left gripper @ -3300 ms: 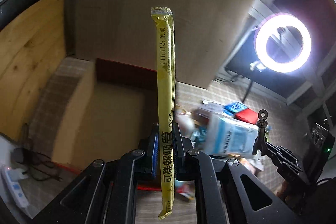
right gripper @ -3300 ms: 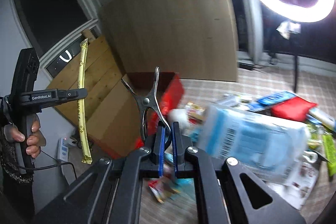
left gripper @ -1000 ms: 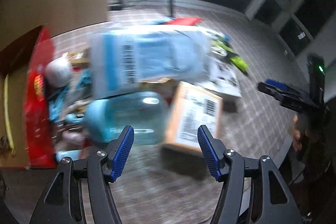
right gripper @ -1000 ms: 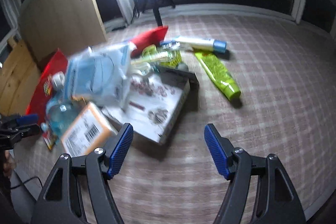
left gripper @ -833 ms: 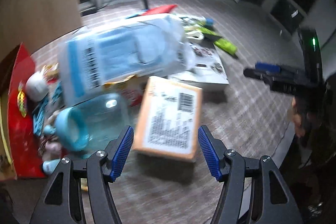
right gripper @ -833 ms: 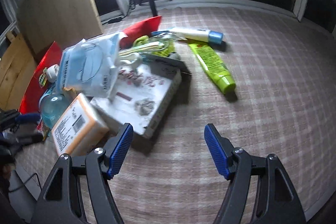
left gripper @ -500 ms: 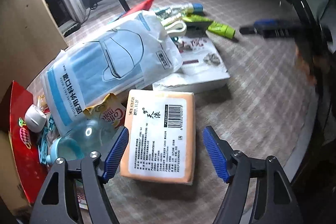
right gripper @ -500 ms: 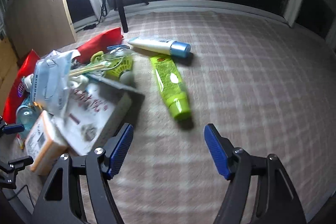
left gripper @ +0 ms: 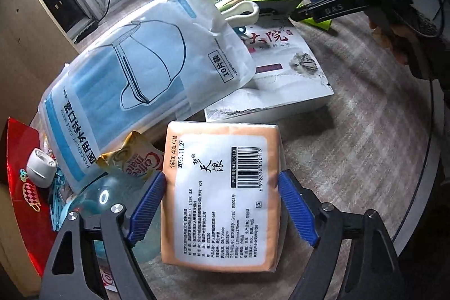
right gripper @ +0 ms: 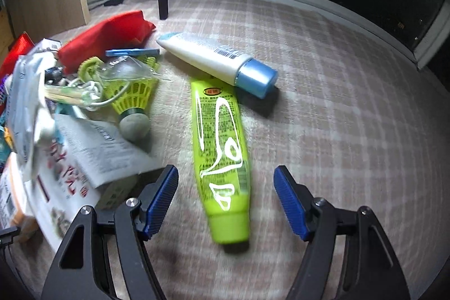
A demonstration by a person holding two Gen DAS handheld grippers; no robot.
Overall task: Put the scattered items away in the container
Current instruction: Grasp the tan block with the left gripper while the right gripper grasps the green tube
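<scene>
Both claws, emptied since the box drop, now straddle new targets: left claw [left gripper: 222, 204] opening around the orange pack [left gripper: 222, 196], right claw [right gripper: 226, 198] apart over the green tube [right gripper: 222, 159]

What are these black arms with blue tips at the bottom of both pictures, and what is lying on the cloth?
There is no robot here. A person holds a hand tool with two fingers in each hand, and a small wide-angle camera on each tool looks along those fingers.

One picture comes from the left gripper. Its jaws are opening around an orange packet with a barcode label, but the blue pads do not seem to press on it. Behind the packet lie a bag of face masks and a white box. The other tool shows at the upper right.

The other picture comes from the right gripper. It is open over a green tube, holding nothing. A white tube with a blue cap and a yellow shuttlecock lie nearby on the checked cloth.
</scene>
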